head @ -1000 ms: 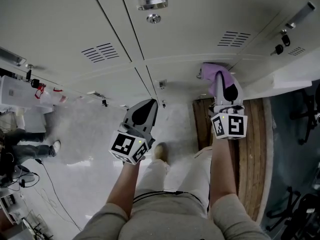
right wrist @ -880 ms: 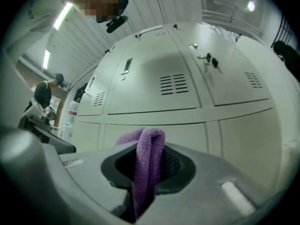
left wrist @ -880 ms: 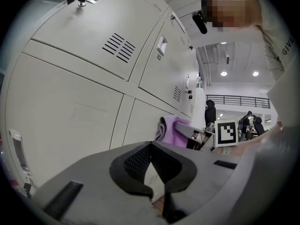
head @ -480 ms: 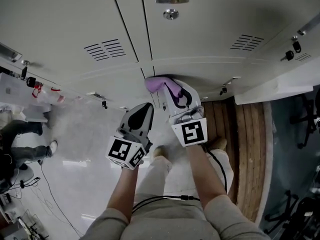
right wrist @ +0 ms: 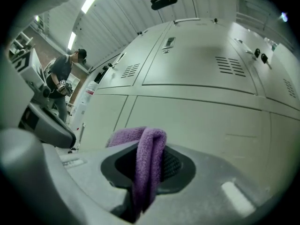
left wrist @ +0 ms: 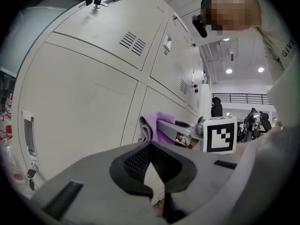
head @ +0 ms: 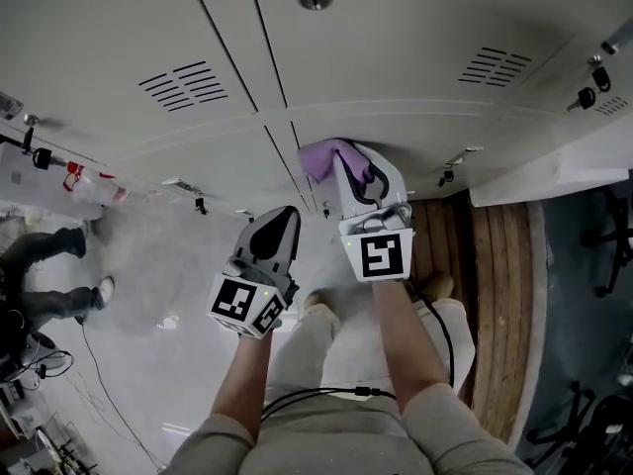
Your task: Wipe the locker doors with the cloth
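1. My right claw (head: 346, 163) is clamped on the purple cloth (right wrist: 148, 159), which sits at the lower locker door (right wrist: 201, 125), near its left edge.
2. Left claw (head: 286, 216) is closed, empty.
3. Cloth looks soft, light and floppy; gripping the bunched fold seems best.
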A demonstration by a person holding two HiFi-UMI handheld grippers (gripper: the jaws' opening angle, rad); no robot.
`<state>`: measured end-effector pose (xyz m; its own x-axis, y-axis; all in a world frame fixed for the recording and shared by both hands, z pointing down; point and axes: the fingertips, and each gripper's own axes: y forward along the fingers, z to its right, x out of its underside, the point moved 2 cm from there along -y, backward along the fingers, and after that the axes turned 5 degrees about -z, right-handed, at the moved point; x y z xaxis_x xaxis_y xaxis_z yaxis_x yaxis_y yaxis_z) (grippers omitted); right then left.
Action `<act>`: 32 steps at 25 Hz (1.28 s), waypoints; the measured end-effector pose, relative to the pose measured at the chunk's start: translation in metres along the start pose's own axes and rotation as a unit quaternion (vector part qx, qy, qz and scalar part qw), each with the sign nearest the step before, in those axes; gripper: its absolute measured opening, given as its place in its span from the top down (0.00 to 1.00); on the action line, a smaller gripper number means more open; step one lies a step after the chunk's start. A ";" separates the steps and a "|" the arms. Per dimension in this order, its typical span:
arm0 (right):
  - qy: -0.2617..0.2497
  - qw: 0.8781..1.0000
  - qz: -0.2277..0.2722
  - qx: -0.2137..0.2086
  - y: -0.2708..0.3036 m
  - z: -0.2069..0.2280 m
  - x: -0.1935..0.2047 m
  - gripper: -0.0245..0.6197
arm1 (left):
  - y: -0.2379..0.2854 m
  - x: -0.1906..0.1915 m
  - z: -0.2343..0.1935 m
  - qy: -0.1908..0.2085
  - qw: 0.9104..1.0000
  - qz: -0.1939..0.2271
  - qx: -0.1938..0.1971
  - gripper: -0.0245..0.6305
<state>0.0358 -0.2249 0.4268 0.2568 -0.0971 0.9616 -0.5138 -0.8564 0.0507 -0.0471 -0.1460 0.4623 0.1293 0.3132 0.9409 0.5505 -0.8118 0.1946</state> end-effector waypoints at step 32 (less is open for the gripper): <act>0.085 0.995 0.032 0.045 -0.053 0.065 0.070 0.87 | 0.025 0.022 -0.001 0.004 1.000 -0.010 -0.011 0.96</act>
<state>0.1337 -0.2191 0.4738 0.0799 -0.0726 0.9942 -0.4475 -0.8938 -0.0293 -0.0317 -0.1598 0.4886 0.1113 0.3248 0.9392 0.5349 -0.8161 0.2188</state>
